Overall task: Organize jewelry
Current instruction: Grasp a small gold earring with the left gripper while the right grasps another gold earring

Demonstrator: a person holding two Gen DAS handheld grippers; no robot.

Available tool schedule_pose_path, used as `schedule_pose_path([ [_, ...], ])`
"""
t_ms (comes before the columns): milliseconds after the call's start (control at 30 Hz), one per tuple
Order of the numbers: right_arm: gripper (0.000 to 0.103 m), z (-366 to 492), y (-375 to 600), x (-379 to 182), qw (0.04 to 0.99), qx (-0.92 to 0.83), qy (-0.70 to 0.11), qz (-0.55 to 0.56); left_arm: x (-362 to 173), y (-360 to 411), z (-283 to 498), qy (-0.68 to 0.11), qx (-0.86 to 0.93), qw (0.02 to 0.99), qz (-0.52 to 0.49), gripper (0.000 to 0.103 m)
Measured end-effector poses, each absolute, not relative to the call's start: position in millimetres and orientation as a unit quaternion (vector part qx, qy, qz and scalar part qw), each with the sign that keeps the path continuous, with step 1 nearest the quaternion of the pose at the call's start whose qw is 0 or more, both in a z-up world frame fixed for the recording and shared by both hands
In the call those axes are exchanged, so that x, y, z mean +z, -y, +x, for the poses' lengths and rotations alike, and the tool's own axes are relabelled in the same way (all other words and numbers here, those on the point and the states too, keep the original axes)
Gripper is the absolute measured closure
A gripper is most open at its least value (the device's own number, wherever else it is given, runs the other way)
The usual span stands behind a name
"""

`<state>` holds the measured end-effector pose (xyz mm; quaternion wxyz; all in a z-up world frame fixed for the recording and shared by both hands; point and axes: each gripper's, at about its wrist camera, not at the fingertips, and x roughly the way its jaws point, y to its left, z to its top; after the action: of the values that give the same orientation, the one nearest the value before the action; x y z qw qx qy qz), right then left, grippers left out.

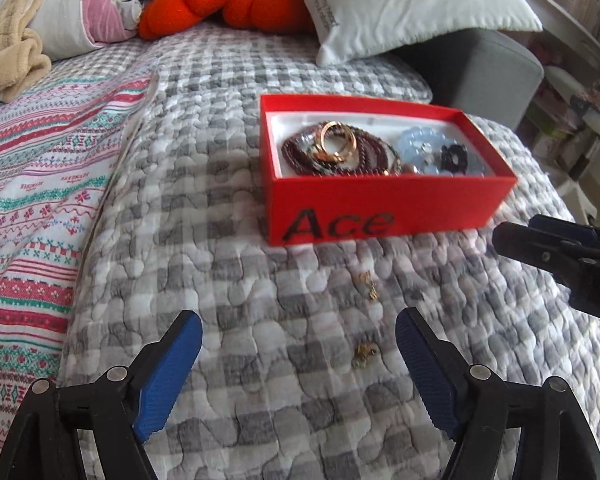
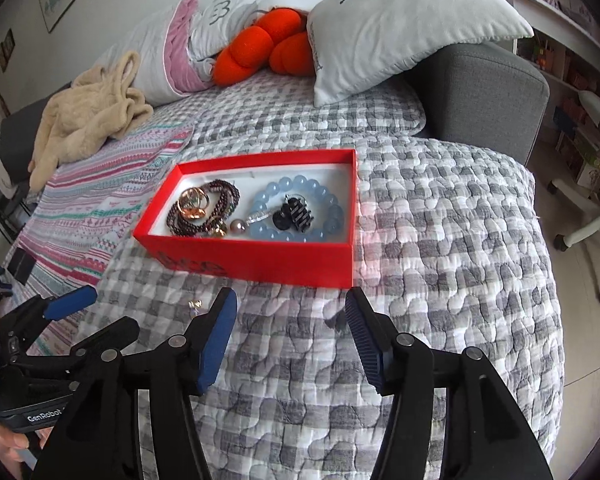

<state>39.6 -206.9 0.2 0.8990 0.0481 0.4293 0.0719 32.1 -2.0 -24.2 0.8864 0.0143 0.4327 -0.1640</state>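
A red box (image 1: pixel 380 208) marked "Ace" sits on the grey checked quilt and also shows in the right wrist view (image 2: pixel 260 260). It holds a dark red bead strand (image 2: pixel 216 208), gold rings (image 2: pixel 194 202), a light blue bead bracelet (image 2: pixel 300 188), a black pendant (image 2: pixel 298 214) and a pearl (image 2: pixel 236 225). Two small gold pieces lie loose on the quilt in front of the box, one nearer it (image 1: pixel 370 285) and one nearer me (image 1: pixel 365 354); one shows in the right wrist view (image 2: pixel 195 304). My left gripper (image 1: pixel 299 330) is open and empty above the nearer piece. My right gripper (image 2: pixel 291 306) is open and empty just before the box.
Pillows (image 2: pixel 400 20), an orange plush (image 2: pixel 268 46) and a beige garment (image 2: pixel 88 120) lie at the back of the bed. A striped patterned blanket (image 1: pixel 32 184) covers the left. A grey armrest (image 2: pixel 484 92) and the bed edge are to the right.
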Motion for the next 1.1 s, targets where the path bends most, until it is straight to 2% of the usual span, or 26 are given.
schedule_pose_path([
  [133, 0.043, 27, 208, -19, 0.886, 0.073, -0.457, 0.038, -32, 7, 21, -0.439, -0.197, 0.876, 0.034, 0.021],
  [200, 0.043, 22, 207, -24, 0.883, 0.073, -0.463, 0.024, -35, 11, 16, -0.438, -0.209, 0.873, 0.051, 0.025],
  [300, 0.043, 16, 203, -28, 0.883, 0.075, -0.463, -0.004, -39, 15, 13, -0.443, -0.227, 0.865, 0.06, 0.038],
  [367, 0.043, 13, 201, -30, 0.883, 0.077, -0.463, -0.016, -41, 17, 13, -0.448, -0.233, 0.861, 0.062, 0.051],
  [533, 0.043, 12, 201, -33, 0.881, 0.079, -0.466, -0.021, -43, 23, 13, -0.452, -0.248, 0.854, 0.072, 0.071],
  [900, 0.043, 11, 202, -36, 0.881, 0.074, -0.467, -0.029, -48, 37, 22, -0.45, -0.245, 0.853, 0.097, 0.078],
  [1100, 0.043, 9, 201, -37, 0.881, 0.073, -0.465, -0.037, -50, 42, 22, -0.441, -0.237, 0.859, 0.112, 0.089],
])
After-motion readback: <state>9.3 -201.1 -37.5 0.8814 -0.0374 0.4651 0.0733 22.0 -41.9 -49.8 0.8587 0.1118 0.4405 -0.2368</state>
